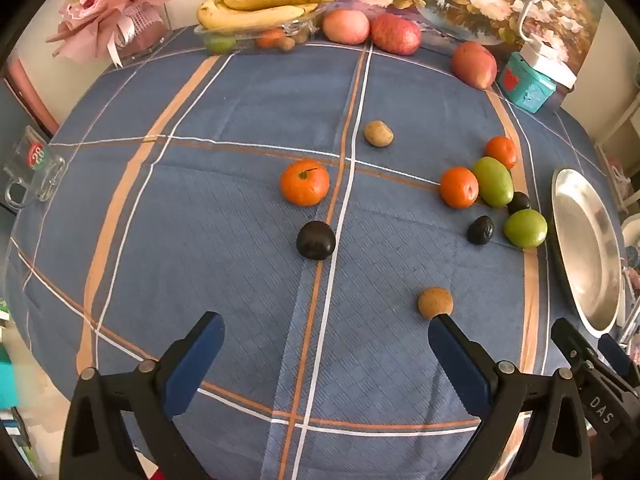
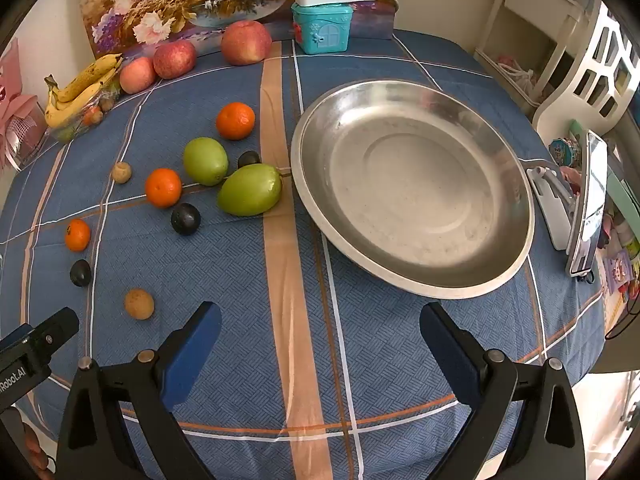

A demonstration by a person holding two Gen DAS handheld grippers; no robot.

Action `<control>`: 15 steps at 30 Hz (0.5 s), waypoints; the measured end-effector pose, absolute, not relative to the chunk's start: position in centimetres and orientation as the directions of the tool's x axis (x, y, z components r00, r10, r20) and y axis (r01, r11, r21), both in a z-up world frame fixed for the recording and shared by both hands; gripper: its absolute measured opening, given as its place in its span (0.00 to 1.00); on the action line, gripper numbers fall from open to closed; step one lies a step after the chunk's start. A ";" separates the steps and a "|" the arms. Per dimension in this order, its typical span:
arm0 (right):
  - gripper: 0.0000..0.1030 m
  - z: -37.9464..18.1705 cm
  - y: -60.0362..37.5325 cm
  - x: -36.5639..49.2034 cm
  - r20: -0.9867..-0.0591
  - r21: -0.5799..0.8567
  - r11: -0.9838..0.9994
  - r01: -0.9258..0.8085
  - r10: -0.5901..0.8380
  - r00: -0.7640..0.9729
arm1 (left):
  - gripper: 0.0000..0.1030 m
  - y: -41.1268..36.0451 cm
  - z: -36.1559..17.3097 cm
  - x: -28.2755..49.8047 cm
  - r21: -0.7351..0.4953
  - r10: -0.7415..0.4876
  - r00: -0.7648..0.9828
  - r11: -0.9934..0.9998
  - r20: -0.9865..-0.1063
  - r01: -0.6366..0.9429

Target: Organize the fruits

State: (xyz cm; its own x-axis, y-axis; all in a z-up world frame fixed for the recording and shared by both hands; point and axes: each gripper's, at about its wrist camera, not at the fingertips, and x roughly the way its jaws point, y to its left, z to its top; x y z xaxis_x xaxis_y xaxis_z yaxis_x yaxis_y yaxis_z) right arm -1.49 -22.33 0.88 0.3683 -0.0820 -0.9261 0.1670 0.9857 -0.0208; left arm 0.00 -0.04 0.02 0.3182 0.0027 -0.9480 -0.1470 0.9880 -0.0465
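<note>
Loose fruit lies on the blue checked tablecloth (image 2: 304, 360). Two green fruits (image 2: 250, 189) sit beside the bare steel plate (image 2: 412, 188), with oranges (image 2: 163, 187), dark plums (image 2: 185, 218) and small brown fruits (image 2: 139, 304) to their left. My right gripper (image 2: 320, 316) hangs open over bare cloth in front of the plate. In the left wrist view, my left gripper (image 1: 324, 324) is open above the cloth with nothing between its fingers. A brown fruit (image 1: 435, 302) lies just past its right fingertip. An orange (image 1: 305, 182) and a plum (image 1: 315, 240) lie ahead.
At the back are three apples (image 2: 246, 42), bananas (image 1: 260, 4) on a glass dish, a teal box (image 2: 322, 28) and a flower picture. A glass mug (image 1: 32, 168) stands at the left edge, and a phone on a stand (image 2: 588, 200) at the right edge.
</note>
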 end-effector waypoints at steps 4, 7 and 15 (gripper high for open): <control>0.97 0.9 -22.3 -1.5 -0.926 -0.021 0.986 0.168 -0.083 0.369 | 1.00 -0.1 0.0 0.0 -0.041 0.007 0.322 0.989 -0.947 -0.141; 0.97 0.9 -22.3 -1.5 -0.926 -0.021 0.986 0.168 -0.083 0.368 | 1.00 0.0 0.3 0.2 -0.037 0.010 0.325 0.990 -0.946 -0.139; 0.97 0.8 -22.3 -1.5 -0.926 -0.022 0.986 0.167 -0.083 0.369 | 1.00 0.1 0.2 0.1 -0.060 -0.014 0.316 0.989 -0.949 -0.138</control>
State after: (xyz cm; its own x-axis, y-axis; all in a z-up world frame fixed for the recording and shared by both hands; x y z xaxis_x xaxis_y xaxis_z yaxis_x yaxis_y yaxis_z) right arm -1.50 -22.29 0.83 0.3686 -0.0830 -0.9259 0.1673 0.9857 -0.0218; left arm 0.05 0.10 0.16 0.3157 -0.0136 -0.9488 -0.1384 0.9885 -0.0602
